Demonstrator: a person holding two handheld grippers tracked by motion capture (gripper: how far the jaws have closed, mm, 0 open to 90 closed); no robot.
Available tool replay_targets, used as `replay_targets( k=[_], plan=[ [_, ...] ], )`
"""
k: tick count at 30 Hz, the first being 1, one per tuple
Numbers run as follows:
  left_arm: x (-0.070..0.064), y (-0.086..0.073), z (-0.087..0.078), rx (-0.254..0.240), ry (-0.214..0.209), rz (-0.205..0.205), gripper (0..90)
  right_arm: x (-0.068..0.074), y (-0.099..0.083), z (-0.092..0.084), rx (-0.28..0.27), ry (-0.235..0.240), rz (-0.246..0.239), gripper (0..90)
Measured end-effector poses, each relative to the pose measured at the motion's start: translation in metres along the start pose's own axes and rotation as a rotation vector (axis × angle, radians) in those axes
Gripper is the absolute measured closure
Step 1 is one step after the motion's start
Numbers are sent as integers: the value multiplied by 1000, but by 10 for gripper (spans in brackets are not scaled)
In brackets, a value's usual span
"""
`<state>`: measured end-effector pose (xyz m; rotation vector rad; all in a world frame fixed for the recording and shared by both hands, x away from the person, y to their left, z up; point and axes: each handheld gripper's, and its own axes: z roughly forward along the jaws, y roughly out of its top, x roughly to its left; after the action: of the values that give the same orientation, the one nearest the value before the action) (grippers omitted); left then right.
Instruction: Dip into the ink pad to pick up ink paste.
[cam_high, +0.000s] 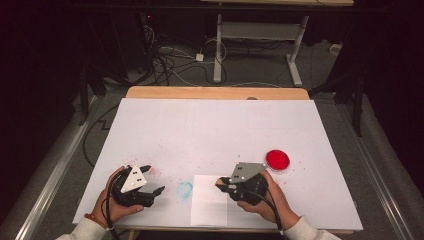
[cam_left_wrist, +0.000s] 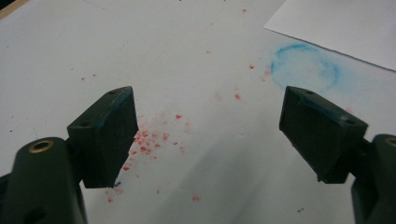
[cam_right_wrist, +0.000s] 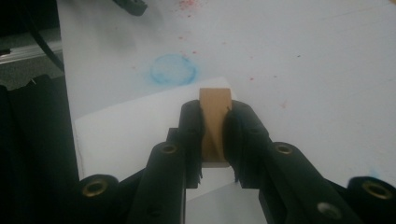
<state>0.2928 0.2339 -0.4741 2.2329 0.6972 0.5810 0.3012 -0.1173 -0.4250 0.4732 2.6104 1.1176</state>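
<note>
Clamping the wooden block by its flat sides, the right gripper held something light and stiff—likely secure—while the left gripper gaped empty.

High view: above, facing forward and down on the counter. Both gripper views: close, low; all share the blue ring.

Smooth wooden block, matt paper sheet (white), glossy red dish
</note>
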Motion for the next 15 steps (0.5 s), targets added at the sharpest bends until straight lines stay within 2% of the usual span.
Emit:
replay_targets(
  k=[6,10,15],
  plan=[
    [0,0,0,3,3,-1,185,10,0,17,29,25,-27,761],
    [0,0,0,3,2,0,186,15,-2,27,51,26,-38,761],
    [0,0,0,3,0,1,185,13,-5,37,75,24,-46,761]
  ],
)
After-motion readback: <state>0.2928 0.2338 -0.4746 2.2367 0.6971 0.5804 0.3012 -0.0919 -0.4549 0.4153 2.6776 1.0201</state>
